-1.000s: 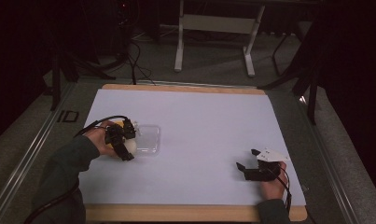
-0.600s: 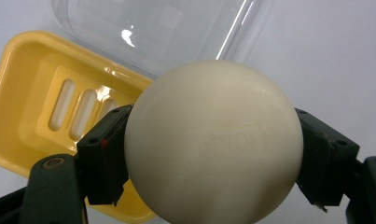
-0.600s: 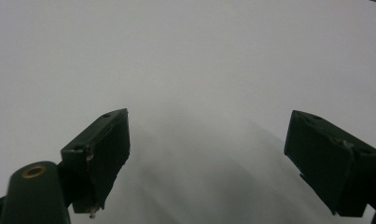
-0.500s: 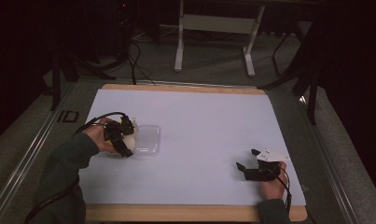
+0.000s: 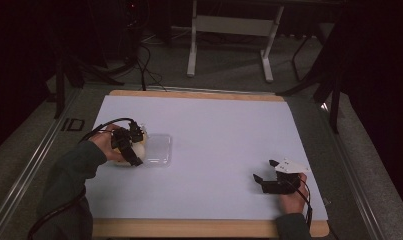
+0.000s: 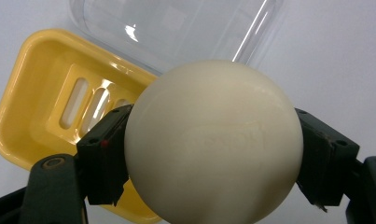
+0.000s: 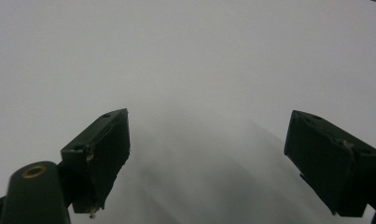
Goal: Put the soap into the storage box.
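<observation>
Left gripper view: left gripper (image 6: 213, 154) jaws clench cream soap (image 6: 213, 144) | moved from clear lid (image 6: 176, 28) over yellow dish (image 6: 45, 107) | right gripper (image 7: 218, 158) jaws released, idle

The right gripper (image 7: 206, 163) points its two black jaws wide apart, nothing between them, over the bare white table surface (image 7: 199, 60).
</observation>
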Demonstrator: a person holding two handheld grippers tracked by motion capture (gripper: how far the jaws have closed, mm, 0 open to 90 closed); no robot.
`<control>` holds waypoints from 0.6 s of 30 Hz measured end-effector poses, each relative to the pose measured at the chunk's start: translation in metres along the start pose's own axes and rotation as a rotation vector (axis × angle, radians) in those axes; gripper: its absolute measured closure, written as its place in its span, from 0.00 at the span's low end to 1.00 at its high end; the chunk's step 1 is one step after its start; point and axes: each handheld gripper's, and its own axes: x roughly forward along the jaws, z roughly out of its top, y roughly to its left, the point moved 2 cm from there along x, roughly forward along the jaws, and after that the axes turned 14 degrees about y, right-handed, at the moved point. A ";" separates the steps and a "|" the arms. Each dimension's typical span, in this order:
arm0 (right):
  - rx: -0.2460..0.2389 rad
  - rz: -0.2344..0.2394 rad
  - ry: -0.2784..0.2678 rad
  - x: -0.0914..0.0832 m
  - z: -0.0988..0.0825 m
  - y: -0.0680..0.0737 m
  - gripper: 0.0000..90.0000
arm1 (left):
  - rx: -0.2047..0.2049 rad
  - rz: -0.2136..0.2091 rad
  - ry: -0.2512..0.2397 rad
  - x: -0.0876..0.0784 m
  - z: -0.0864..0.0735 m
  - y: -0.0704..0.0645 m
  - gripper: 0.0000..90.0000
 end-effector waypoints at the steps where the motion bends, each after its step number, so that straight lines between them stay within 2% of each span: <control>1: -0.001 0.000 0.000 0.000 0.000 0.000 0.15 | -0.006 -0.002 -0.002 0.001 0.000 0.000 0.25; 18: -0.001 0.001 0.000 0.000 0.000 0.000 0.16 | -0.051 -0.009 -0.014 0.002 -0.001 0.011 0.25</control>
